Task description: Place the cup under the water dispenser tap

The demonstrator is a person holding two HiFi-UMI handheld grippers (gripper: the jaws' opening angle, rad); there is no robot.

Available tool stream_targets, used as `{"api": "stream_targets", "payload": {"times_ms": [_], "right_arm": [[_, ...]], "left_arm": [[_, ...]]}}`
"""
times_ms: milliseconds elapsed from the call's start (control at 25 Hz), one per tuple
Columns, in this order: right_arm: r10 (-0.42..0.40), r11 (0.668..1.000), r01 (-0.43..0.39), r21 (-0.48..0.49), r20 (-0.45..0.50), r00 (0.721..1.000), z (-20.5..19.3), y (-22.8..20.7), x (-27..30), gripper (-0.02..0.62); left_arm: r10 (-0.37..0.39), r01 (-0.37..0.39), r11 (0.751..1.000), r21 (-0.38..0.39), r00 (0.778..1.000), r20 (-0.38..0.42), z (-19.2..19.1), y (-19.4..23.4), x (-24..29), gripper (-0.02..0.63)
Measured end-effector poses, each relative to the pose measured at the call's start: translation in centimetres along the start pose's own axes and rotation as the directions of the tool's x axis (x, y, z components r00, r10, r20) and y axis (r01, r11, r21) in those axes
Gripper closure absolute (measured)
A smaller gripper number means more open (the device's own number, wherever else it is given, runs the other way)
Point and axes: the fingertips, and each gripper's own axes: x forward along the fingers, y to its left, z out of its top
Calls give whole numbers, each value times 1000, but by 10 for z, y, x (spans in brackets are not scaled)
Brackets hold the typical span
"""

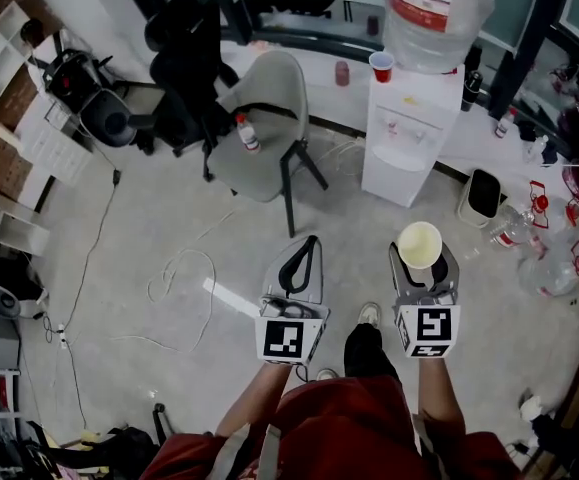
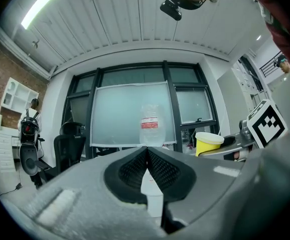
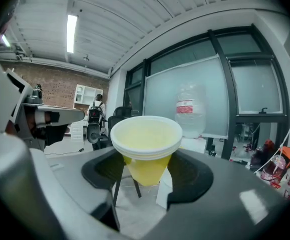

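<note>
So, this looks like the carry step: the right gripper pinches the yellow cup upright, near the person, well apart from the far water dispenser. The left gripper has its jaws pressed together, empty. Next the cup needs carrying far forward and lining up under the tap.

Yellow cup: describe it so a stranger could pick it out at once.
Find the white water dispenser by the window wall. In front of it, the right gripper holds the yellow cup upright between its jaws. Unlike the red cup up beside the dispenser's bottle, it is yellow, pale-rimmed and empty.
</note>
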Motion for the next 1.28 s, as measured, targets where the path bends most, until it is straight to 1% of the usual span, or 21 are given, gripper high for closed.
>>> {"api": "stream_targets", "payload": {"times_ms": [80, 320, 640, 760, 920, 1040, 1280], "right_arm": [[0, 1000, 0, 0, -4, 1000, 1, -17, 19, 328], [-9, 1000, 9, 15, 2, 1000, 11, -73, 60, 328], [-34, 999, 34, 39, 8, 999, 12, -142, 99, 328], [-34, 998, 34, 45, 7, 999, 8, -161, 111, 328], [-35, 998, 35, 50, -3, 999, 2, -178, 124, 328], [-29, 998, 30, 51, -20, 999, -7, -182, 134, 328], [-19, 998, 24, 63, -65, 998, -35, -178, 167, 328]], "left_arm": [[0, 0, 1000, -3, 1000, -11, -2, 0, 25, 611], [-2, 2, 1000, 19, 1000, -2, 5, -6, 94, 611], [-31, 31, 999, 34, 1000, -1, 6, -32, 173, 611], [-32, 32, 999, 22, 999, -8, 6, -39, 197, 611], [-28, 28, 999, 30, 999, -16, 2, -44, 219, 611], [-28, 29, 999, 30, 999, -24, -4, -44, 228, 611], [-45, 46, 999, 8, 998, -54, -37, -30, 253, 611]]}}
